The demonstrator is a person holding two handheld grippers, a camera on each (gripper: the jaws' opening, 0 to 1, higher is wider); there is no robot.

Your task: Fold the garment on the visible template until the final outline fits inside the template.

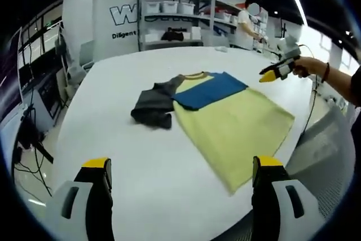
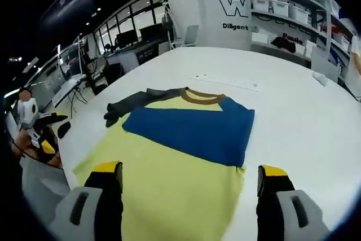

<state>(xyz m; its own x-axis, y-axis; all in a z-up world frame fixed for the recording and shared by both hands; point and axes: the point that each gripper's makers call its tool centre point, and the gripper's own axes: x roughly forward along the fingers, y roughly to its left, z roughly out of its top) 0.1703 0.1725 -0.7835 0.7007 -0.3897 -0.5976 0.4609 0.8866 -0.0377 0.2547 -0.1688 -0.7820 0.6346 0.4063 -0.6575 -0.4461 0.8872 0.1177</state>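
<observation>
A T-shirt lies flat on the white table (image 1: 113,139). Its body is pale yellow (image 1: 231,125), with a blue panel (image 1: 210,90) across the chest, a brown collar (image 1: 194,75) and a dark grey sleeve (image 1: 152,105) bunched up at one side. My left gripper (image 1: 183,173) hovers open over bare table short of the hem, nothing between its jaws. My right gripper (image 2: 192,176) is open above the yellow body (image 2: 169,190), facing the blue panel (image 2: 194,128) and collar (image 2: 202,96). A hand holds the right gripper (image 1: 273,73) beyond the shirt's far side.
Shelving with white bins (image 1: 169,7) and a person (image 1: 245,23) stand beyond the table's far end. Desks and chairs (image 2: 121,49) line the room's side. A faint thin line (image 2: 225,82) marks the table beyond the collar. The table edge (image 1: 316,139) runs close to the shirt.
</observation>
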